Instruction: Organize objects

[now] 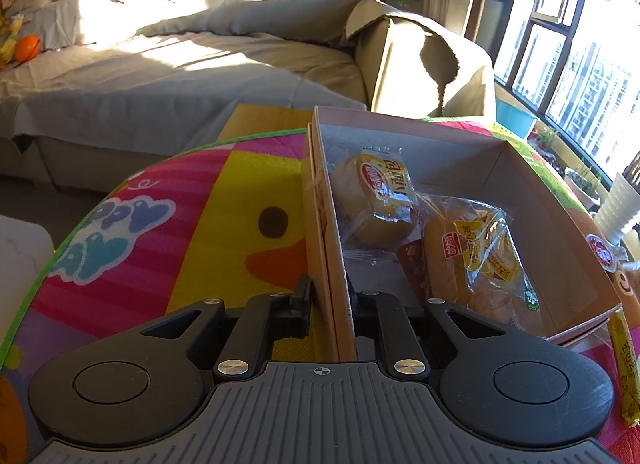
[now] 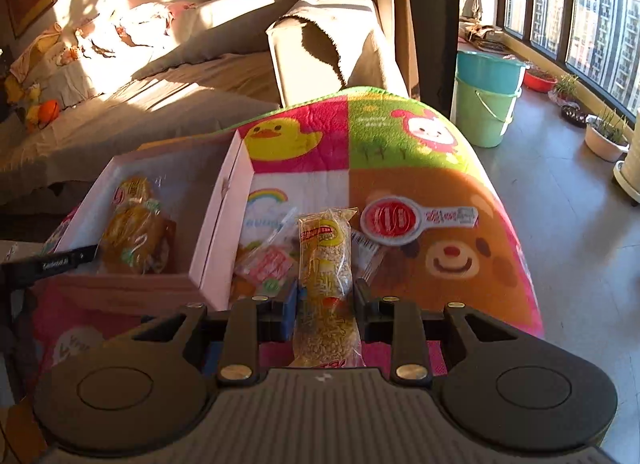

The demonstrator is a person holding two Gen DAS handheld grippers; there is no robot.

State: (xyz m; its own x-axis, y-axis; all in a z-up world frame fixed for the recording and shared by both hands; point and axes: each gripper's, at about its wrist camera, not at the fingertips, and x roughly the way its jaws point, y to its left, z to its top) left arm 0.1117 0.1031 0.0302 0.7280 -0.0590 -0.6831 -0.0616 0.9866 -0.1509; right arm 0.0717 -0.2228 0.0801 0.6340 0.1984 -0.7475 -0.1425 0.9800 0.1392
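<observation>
My left fingers [image 1: 329, 298] are clenched on the left wall of the pink box [image 1: 460, 152], one finger outside and one inside. The box sits on the bright mat [image 1: 200, 200] with the yellow duck picture, which covers the bench. Inside the box lie two wrapped buns: one round bun [image 1: 372, 200] toward the far end and one long bun [image 1: 472, 260] nearer to me, touching each other. Just past the right side of the box, a thin yellow snack stick [image 1: 626, 368] lies on the mat. My right fingers [image 2: 326, 302] are grasping a puffed rice bar [image 2: 326, 264] in a clear wrapper, and it points away from me. Under it on the mat, beside the box's right wall, is a small pink snack packet [image 2: 266, 268]. Farther right, a red and white packet [image 2: 412, 220] lies on the bear picture.
</observation>
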